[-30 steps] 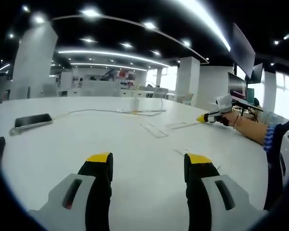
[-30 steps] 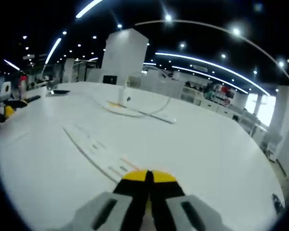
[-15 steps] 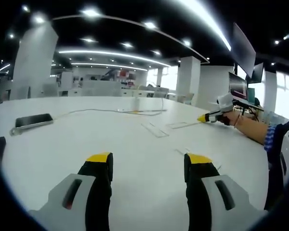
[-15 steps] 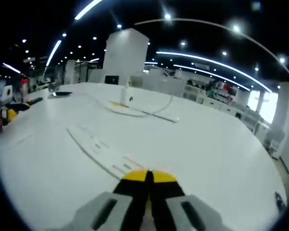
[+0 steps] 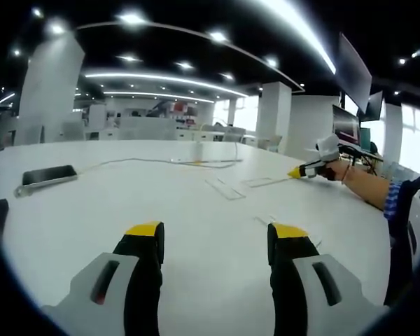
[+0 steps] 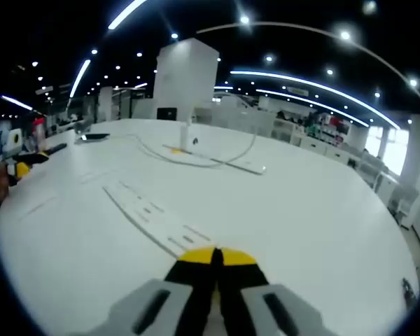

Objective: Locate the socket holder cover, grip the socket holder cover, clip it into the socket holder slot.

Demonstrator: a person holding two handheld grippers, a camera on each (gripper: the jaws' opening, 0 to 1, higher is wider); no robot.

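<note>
**Mia:** Right at the bottom of the right gripper view, the right grey gripper with yellow tips (image 6: pixel 215 257) has its jaws pressed together, holding nothing. Just past its tips lies the long flat white plastic socket holder cover (image 6: pixel 148 217), on the big white table (image 6: pixel 315 210).

**Ben:** How will it feel?

**Mia:** Light and thin, I think, and a bit bendy (it lies very flat). It may slide on the smooth top. I'd pinch a long edge near the middle so it doesn't droop.

**Ben:** And the other one?

**Mia:** The left grey gripper with yellow tips (image 5: pixel 213 229) is wide apart over bare table. Farther off lies the same white strip (image 5: pixel 224 187). Which piece is the slot, I can't tell.
</note>
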